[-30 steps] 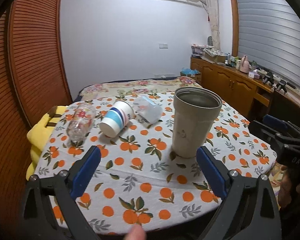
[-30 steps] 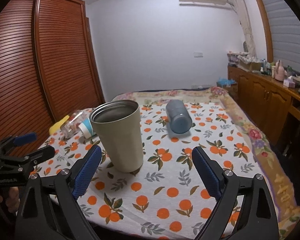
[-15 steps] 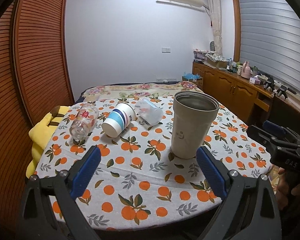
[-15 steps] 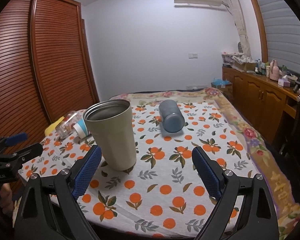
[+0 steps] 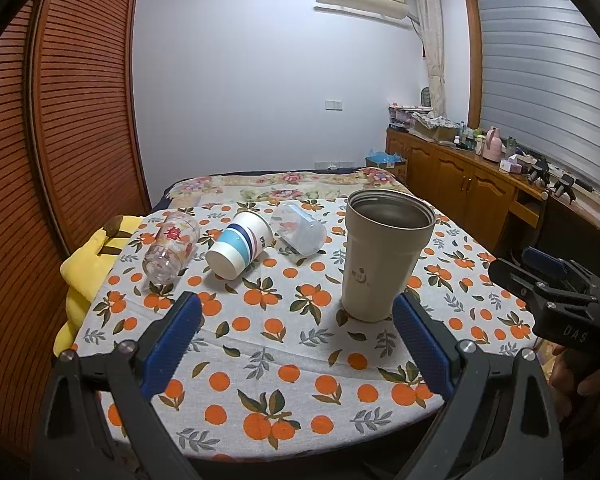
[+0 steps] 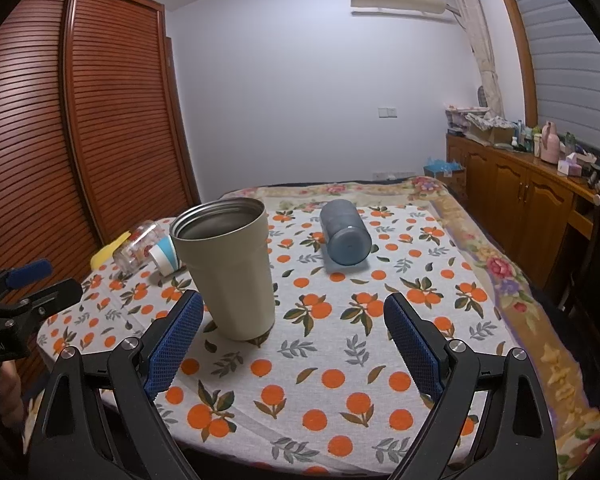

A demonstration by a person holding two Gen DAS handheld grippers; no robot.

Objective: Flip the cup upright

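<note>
A beige metal tumbler stands upright on the orange-print tablecloth; it also shows in the right wrist view. Lying on their sides are a clear glass, a blue-striped paper cup and a translucent blue-grey cup, the last also in the right wrist view. My left gripper is open and empty, near the table's front edge. My right gripper is open and empty, the tumbler just beyond its left finger.
A yellow cloth hangs at the table's left edge beside a slatted wooden wardrobe. A wooden sideboard with clutter runs along the right wall. A floral bedspread lies beyond the table.
Both grippers have pulled back and risen slightly from the table; the tumbler stays upright and the other cups have not moved.
</note>
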